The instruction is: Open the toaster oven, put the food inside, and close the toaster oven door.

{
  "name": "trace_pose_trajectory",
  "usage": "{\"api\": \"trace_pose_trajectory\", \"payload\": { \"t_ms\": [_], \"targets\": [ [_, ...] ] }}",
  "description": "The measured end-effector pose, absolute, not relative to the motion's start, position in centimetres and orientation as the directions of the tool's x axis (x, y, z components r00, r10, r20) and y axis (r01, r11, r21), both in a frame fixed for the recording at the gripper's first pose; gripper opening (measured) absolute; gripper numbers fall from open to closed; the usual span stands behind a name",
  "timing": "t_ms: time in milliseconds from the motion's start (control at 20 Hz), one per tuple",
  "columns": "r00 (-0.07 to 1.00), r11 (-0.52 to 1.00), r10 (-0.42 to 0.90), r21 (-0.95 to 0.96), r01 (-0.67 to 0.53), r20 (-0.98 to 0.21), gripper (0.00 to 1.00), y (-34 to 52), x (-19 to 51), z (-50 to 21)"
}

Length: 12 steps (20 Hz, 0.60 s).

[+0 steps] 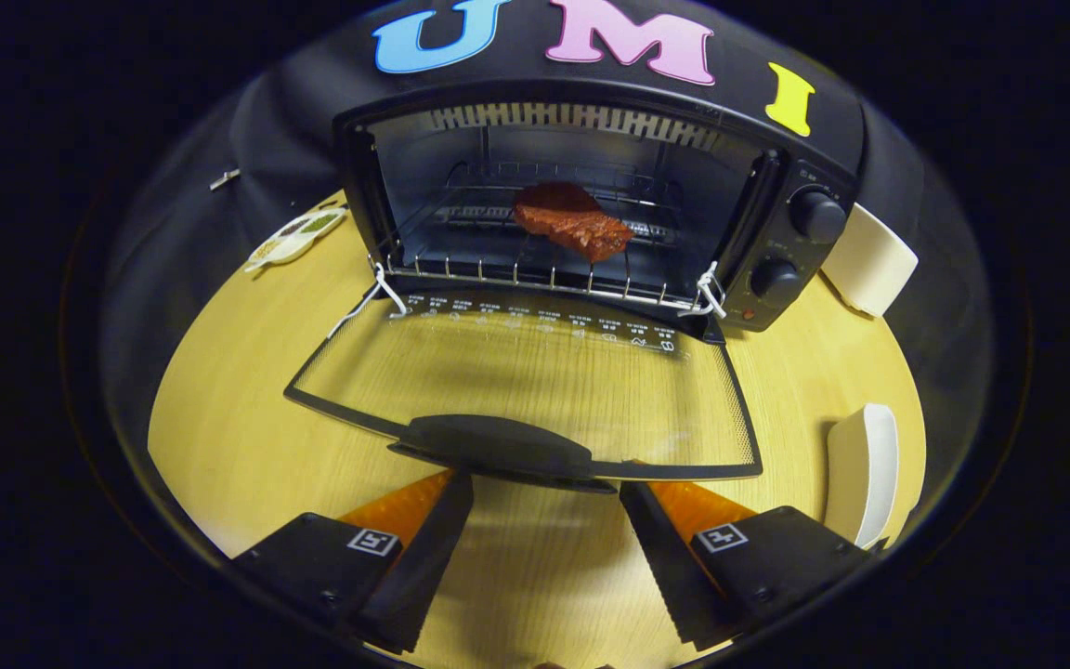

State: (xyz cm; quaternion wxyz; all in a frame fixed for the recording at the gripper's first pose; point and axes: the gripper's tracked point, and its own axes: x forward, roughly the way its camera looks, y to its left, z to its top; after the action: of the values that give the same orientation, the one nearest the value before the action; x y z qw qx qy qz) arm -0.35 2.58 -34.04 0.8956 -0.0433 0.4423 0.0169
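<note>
A black toaster oven (776,242) stands at the back of the wooden table with its glass door (535,390) folded down flat toward me. A reddish-brown piece of meat (574,221) lies on the wire rack (498,269) inside the oven. The door's black handle (498,448) sits just ahead of my fingertips. My gripper (544,492) is open, its two fingers spread wide below the handle, and nothing is between them.
A white dish (862,472) lies on the table to the right of my fingers. Another white dish (869,260) leans beside the oven's knob side. A small tray with green bits (298,237) rests left of the oven. The yellow table (238,409) ends close behind it.
</note>
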Motion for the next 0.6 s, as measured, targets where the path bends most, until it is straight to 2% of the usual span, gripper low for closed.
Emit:
{"api": "trace_pose_trajectory", "payload": {
  "t_ms": [200,600],
  "targets": [
    [0.671,0.985,0.032,-0.09,-0.146,-0.741,0.99,2.9,0.4,-30.9],
    [0.773,0.987,0.082,-0.057,-0.151,-0.629,0.98,2.6,4.6,-24.1]
  ]
}}
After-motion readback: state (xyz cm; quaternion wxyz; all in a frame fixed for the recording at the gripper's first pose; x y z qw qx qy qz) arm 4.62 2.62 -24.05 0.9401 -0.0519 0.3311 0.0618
